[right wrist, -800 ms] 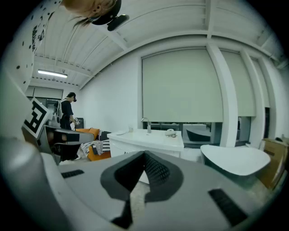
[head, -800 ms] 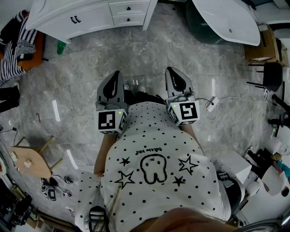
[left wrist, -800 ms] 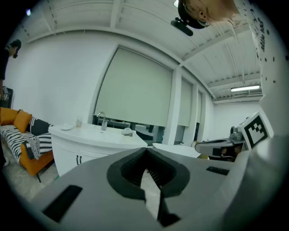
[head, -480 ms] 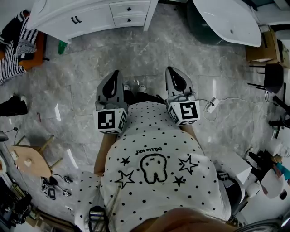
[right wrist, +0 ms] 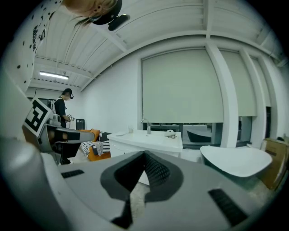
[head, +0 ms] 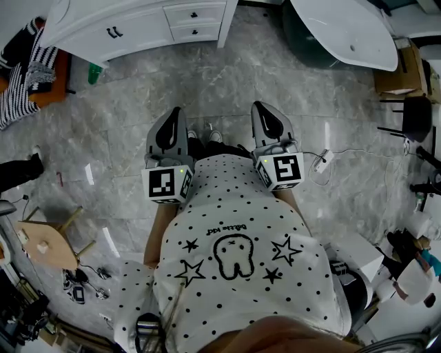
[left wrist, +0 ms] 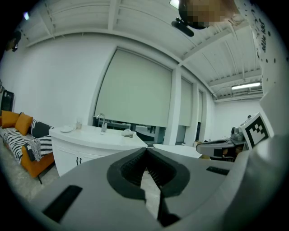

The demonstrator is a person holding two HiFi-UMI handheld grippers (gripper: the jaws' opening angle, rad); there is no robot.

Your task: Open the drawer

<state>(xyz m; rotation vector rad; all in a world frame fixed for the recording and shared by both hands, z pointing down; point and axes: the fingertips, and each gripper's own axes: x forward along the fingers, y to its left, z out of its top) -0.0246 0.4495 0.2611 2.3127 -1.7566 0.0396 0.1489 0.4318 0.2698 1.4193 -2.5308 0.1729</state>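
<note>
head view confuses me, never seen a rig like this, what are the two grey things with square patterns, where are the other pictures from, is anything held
No robot here: a person holds a two-jaw tool in each hand, the left gripper and the right gripper. The head view looks down from the person's head; the other two come from cameras riding on each gripper, looking along its jaws. Both grippers are shut and empty, above the grey floor. The white cabinet with its drawers stands ahead, untouched.
</note>
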